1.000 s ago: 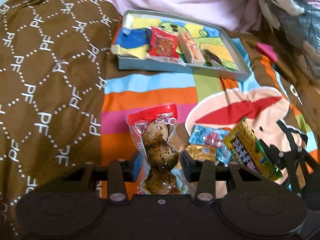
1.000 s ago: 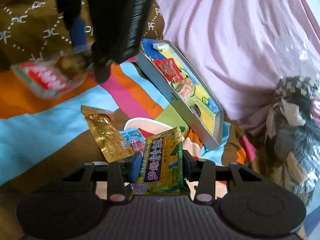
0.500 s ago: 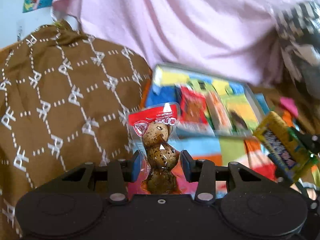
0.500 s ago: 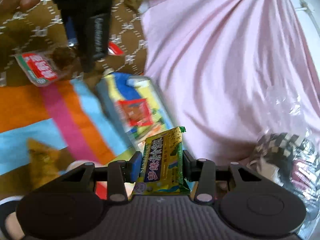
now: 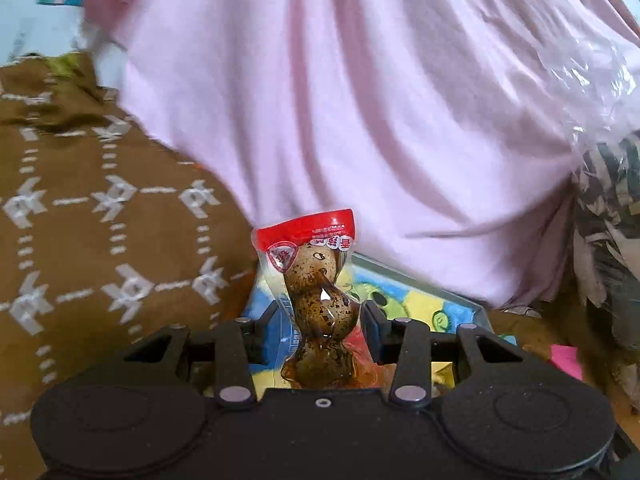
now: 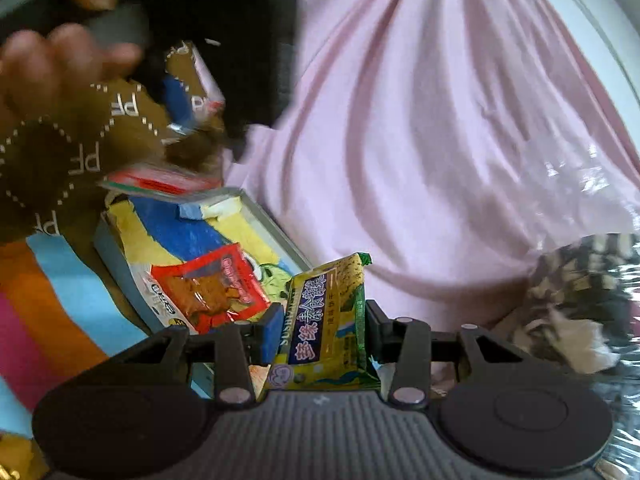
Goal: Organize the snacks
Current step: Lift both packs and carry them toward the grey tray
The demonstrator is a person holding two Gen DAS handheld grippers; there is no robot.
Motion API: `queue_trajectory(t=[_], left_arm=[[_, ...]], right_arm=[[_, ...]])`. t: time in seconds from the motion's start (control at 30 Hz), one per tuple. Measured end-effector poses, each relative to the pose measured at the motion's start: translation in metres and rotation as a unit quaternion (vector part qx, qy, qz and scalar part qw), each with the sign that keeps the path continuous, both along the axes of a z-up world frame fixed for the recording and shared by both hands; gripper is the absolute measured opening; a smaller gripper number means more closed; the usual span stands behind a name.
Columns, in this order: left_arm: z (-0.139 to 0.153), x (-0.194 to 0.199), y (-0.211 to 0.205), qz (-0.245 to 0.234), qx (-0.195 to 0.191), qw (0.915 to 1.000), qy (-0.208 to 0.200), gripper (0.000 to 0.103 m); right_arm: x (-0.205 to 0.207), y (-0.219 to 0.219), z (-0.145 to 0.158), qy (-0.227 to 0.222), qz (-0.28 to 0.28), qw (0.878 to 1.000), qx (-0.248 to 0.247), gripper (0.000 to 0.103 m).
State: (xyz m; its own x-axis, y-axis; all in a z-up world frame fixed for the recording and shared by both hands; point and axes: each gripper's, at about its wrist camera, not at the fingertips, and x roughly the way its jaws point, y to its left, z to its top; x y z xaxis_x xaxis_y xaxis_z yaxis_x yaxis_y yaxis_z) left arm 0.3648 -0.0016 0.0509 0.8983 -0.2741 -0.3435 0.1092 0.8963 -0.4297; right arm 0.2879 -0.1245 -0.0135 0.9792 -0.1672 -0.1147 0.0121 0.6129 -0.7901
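My left gripper (image 5: 318, 326) is shut on a clear pack of speckled quail eggs (image 5: 316, 296) with a red top and holds it in the air above the near end of the grey tray (image 5: 420, 282). My right gripper (image 6: 320, 330) is shut on a yellow snack packet (image 6: 326, 320) with a blue label and holds it over the tray (image 6: 276, 232), whose floor has a colourful cartoon print. A red snack packet (image 6: 212, 288) lies in the tray. The left gripper with its egg pack (image 6: 160, 180) shows blurred at the upper left of the right wrist view.
A pink cloth (image 5: 360, 100) rises right behind the tray. A brown patterned blanket (image 5: 100, 220) lies to the left. A striped colourful sheet (image 6: 52, 300) lies in front of the tray. A crinkled plastic bag (image 6: 580, 300) sits to the right.
Both grippers have lifted their packets off the sheet and carried them forward to the tray. The loose snacks on the sheet have dropped out of view.
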Motion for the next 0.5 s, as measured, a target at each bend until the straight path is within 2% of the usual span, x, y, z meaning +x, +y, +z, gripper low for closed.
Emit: queue_trajectory(t=[0.1,0.27,0.4,0.5], left_arm=[[-0.012,0.018,-0.005,-0.007,0.016,0.9998,-0.005,0.044],[-0.039,0.045,-0.001,-0.008,0.059,0.9980,0.020,0.044],[-0.053,0.055,0.004,-0.011,0.059,0.9978,0.026,0.045],[-0.055,0.057,0.003,-0.025,0.062,0.9978,0.009,0.045]], right_arm=[[0.021,-0.005,-0.004,0.008,-0.007,1.000,0.024,0.046],[0.057,-0.003,-0.012,0.017,-0.017,0.998,0.057,0.047],[0.077,-0.001,-0.023,0.032,-0.019,0.997,0.068,0.047],[0.087,0.000,-0.030,0.044,-0.021,0.996,0.074,0.047]])
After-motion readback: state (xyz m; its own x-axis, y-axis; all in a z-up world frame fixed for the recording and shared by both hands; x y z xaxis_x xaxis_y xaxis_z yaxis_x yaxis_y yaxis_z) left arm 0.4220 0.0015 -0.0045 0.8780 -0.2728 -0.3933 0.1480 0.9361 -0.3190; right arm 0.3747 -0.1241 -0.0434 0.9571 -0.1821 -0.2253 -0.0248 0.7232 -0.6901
